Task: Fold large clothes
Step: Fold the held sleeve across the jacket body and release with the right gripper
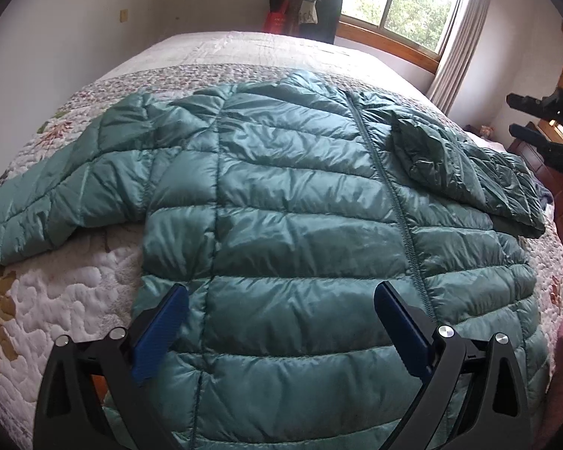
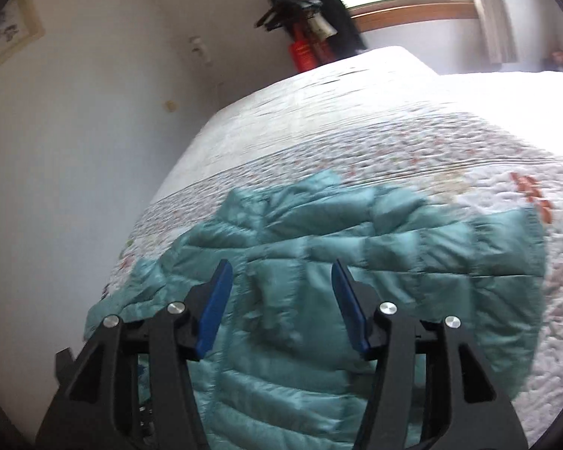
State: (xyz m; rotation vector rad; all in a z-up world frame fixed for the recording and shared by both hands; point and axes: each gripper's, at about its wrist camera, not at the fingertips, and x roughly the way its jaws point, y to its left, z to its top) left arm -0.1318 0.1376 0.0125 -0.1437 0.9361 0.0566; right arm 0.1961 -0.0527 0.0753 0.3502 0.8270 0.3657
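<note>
Both tools gape empty, left tool [image 1: 281, 322] nearer over the jacket [image 1: 300, 195], its unfolded sleeve [image 1: 48, 198] stretching leftward; right tool [image 2: 281, 300] hovers.

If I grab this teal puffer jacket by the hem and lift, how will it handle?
The jacket looks puffy and quilted, so probably light for its size and floppy; the spread sleeve would likely trail. Its shiny shell suggests it may slip between the left gripper pads, so bite deep.
</note>
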